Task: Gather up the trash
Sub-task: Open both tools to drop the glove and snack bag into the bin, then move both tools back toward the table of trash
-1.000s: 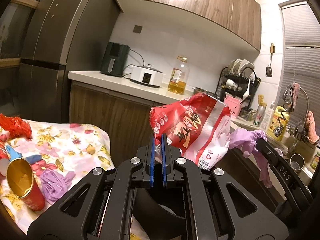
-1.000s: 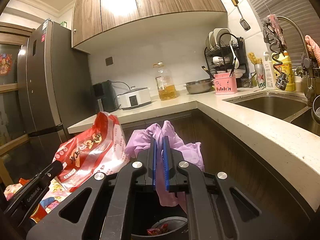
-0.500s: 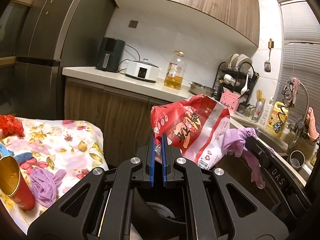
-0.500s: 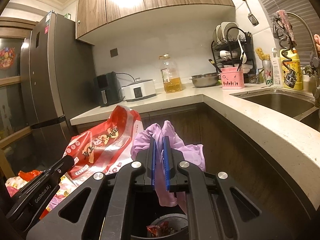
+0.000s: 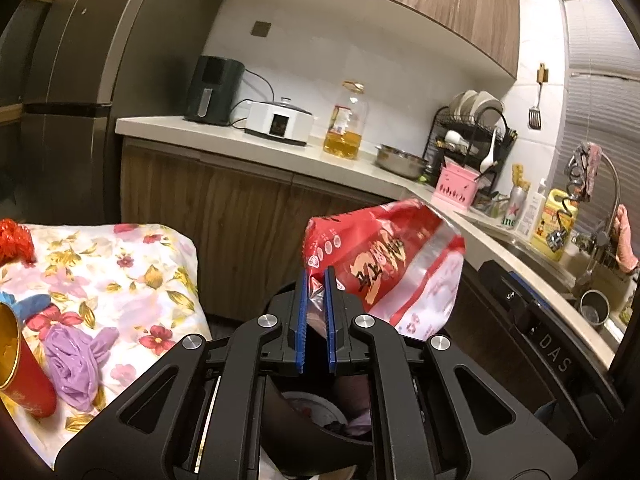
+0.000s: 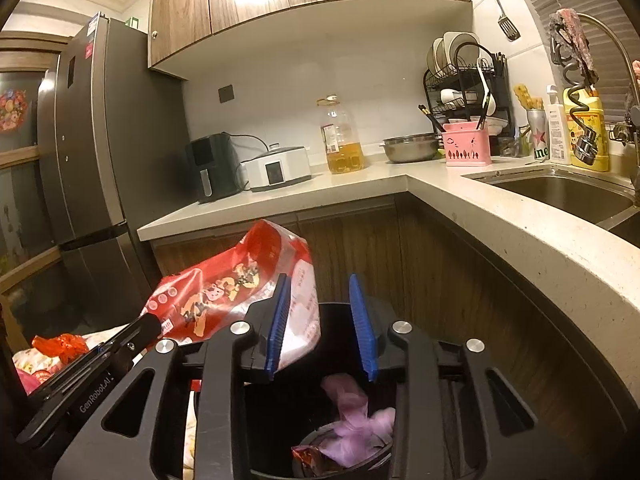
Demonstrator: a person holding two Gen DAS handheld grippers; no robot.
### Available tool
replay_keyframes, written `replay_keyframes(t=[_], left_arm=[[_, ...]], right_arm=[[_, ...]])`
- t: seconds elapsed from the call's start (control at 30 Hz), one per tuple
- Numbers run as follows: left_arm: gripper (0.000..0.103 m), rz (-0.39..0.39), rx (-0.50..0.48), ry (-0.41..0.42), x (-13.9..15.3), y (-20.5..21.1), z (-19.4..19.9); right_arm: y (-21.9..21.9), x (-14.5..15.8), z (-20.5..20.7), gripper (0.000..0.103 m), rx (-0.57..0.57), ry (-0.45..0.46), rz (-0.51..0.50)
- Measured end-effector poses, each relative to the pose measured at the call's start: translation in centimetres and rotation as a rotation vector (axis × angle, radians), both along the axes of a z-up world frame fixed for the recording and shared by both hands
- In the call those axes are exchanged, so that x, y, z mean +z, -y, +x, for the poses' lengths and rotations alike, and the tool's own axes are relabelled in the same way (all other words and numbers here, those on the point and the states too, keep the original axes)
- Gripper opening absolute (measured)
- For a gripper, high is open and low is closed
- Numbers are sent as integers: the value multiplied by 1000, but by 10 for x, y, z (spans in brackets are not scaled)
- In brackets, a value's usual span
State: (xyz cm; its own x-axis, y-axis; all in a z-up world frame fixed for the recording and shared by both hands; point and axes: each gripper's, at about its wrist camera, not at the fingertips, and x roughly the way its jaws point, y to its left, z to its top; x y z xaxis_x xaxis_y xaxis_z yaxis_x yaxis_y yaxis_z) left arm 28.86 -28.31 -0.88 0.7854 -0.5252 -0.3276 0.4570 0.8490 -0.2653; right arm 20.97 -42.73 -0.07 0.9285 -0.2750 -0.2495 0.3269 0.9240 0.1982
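My right tongs (image 6: 322, 322) have just been opening, empty; the purple rubber glove (image 6: 360, 424) lies in the black bin (image 6: 384, 312) below. My left tongs (image 5: 314, 316), opening slightly, pinch the red plastic snack bag (image 5: 384, 264). I should hold it right over the bin first.

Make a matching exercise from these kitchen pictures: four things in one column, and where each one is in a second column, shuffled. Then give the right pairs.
Things:
1. red snack bag
2. purple glove
3. oil bottle
4. red tube can

Places:
A. lying on the floral cloth
B. standing on the counter
C. between the left gripper's blue pads
D. inside the black bin

Pairs: 1-C, 2-D, 3-B, 4-A
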Motion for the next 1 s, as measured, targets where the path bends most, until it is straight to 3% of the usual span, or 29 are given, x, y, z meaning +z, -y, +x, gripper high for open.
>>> replay_keyframes(t=[0.13, 0.3, 0.6, 0.8, 1.0], left_arm=[[21, 19, -14, -9, -4, 3, 1], [49, 13, 10, -11, -6, -5, -2], [77, 56, 96, 30, -3, -29, -25], [86, 93, 166, 66, -2, -54, -49], [91, 99, 224, 74, -3, -85, -68]], right_arm=[[3, -1, -3, 45, -15, 0, 11], [5, -3, -8, 48, -28, -2, 12], [-5, -5, -22, 62, -34, -7, 13], [-13, -6, -34, 77, -22, -5, 35], [-35, -8, -44, 83, 6, -8, 24]])
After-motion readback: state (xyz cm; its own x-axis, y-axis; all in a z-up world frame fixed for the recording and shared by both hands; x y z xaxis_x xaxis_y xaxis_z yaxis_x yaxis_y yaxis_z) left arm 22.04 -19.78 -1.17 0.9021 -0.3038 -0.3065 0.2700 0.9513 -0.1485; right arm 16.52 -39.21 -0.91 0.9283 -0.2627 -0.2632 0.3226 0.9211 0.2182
